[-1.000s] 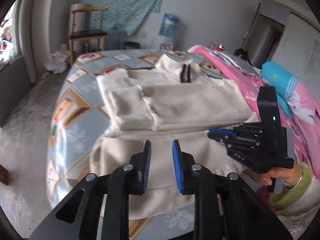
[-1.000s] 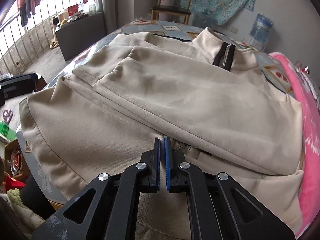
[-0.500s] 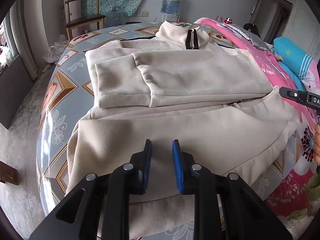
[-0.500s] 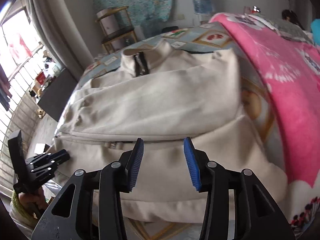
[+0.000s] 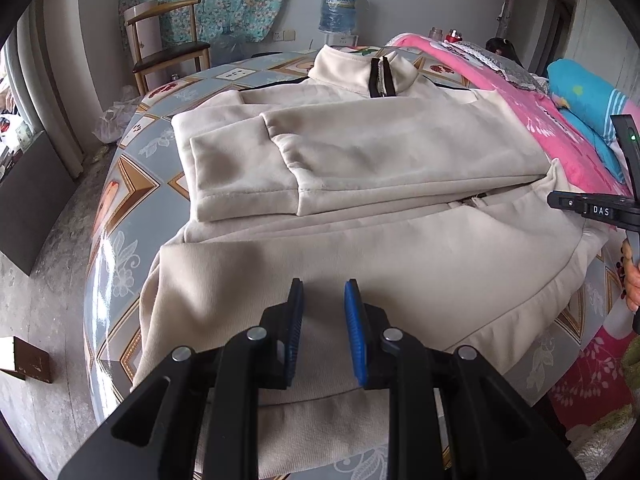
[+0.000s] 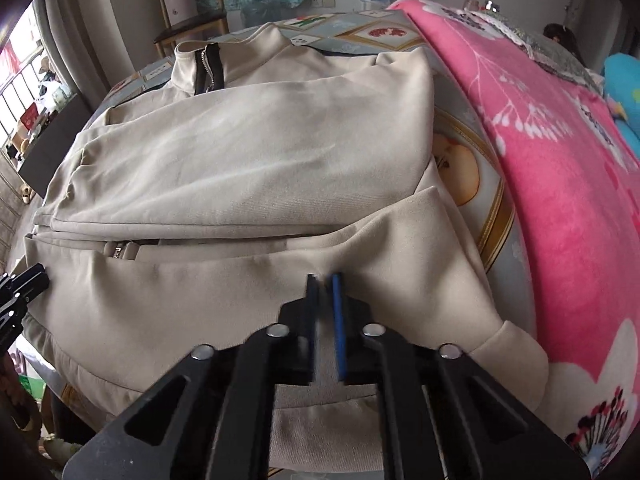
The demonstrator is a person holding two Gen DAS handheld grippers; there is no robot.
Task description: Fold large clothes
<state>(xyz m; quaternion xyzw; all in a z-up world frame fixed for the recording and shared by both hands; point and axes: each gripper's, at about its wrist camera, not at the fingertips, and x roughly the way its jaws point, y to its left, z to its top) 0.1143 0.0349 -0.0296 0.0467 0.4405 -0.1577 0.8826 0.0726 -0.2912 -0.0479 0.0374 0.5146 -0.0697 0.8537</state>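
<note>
Patterned vinyl covered the round table (image 5: pixel 120 216), with a wooden chair (image 5: pixel 168 44) and a water bottle (image 5: pixel 340 8) against the far wall and a pink blanket (image 6: pixel 560 184) heaped along one side. On the table lay the cream jacket (image 5: pixel 360 160), collar and zip at the far edge, both sleeves folded across the chest, the hem draped over the near rim. The left gripper (image 5: pixel 323 300) was poised over the lower panel near the hem; its jaws stood narrowly apart, with nothing seen between the pads. Whether the tips touched the cloth could not be told. The right gripper (image 6: pixel 324 280) was at the jacket's lower corner beside the blanket, its jaws closing to a thin slit. A ridge of cloth rose at the tips, but the blurred view did not establish a pinch.
</note>
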